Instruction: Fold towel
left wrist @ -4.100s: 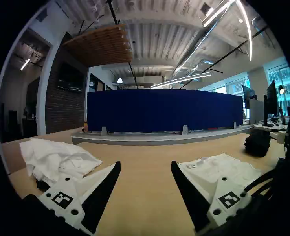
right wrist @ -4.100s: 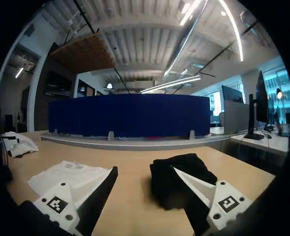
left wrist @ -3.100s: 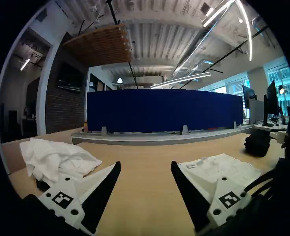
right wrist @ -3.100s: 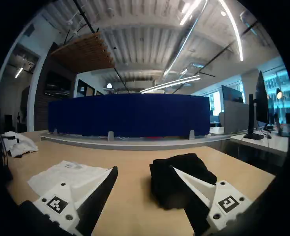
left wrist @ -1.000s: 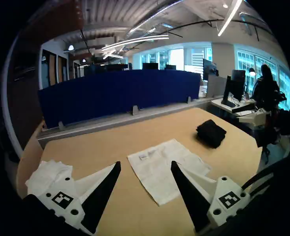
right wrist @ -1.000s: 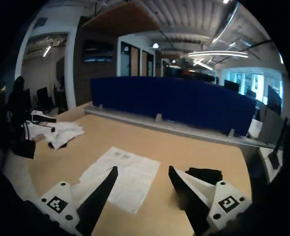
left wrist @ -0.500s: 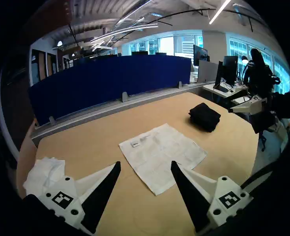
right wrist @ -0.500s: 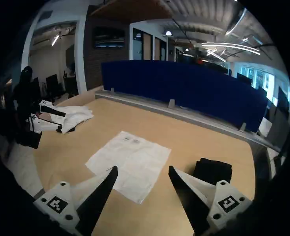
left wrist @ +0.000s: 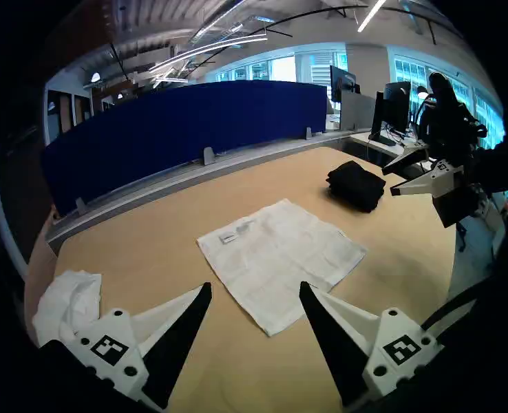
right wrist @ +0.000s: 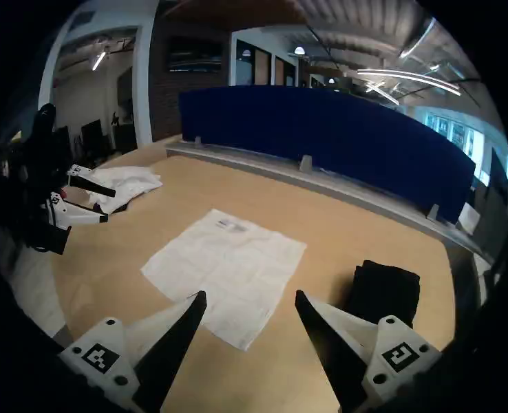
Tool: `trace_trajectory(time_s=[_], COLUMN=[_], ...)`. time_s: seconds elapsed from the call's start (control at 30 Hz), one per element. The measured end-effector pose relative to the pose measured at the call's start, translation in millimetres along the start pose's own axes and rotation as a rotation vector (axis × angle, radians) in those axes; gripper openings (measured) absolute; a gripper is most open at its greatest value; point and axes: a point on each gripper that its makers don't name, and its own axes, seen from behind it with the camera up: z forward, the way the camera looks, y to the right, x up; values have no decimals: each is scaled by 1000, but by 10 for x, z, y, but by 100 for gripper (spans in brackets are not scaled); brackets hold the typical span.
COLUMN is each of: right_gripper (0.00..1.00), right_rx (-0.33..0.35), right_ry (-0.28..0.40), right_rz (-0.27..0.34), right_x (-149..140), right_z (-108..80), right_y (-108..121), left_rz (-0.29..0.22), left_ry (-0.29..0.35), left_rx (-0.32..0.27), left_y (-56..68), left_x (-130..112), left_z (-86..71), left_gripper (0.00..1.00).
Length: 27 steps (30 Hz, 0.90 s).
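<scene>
The left gripper (left wrist: pixel 254 285) and right gripper (right wrist: pixel 249 293) hover over the table (left wrist: pixel 151 237), each with fingers apart and empty, the white towel (left wrist: pixel 281 251) lying flat just ahead of both sets of tips, a black bundle (left wrist: pixel 355 184) beyond.

Bare tabletop (left wrist: pixel 151 234) rings the towel (left wrist: pixel 278 251); 2 obstacles flank it: black folded cloth (left wrist: pixel 356 184) right, crumpled white cloth (left wrist: pixel 65 306) left.

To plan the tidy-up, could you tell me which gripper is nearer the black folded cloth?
Right. The right gripper hangs beside the black folded cloth; the left gripper is across the white towel, by the crumpled white pile.
</scene>
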Motion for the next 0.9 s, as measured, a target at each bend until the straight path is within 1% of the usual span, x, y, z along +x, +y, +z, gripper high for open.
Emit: trace_trajectory(time_s=[0.27,0.57,0.77,0.9], right_gripper=[100,100,100,100], right_rx=[10,11,21,24], right_ry=[-21,-58,-117,-164], right_rz=[1,6,-4,-12], right_x=[-257,-578,-824,-985], right_z=[206,435,525,563], right_y=[-51,-67,-70,-54], left_rz=[8,24,30,27], left_ry=[-26,-84,-141,-183], left_rx=[-9,-26,-47,-61], left_y=[68,121,164,169], left_x=[-242,-605,-827,-949], left_z=[205,428,531,604], left_gripper=[95,95,95,95])
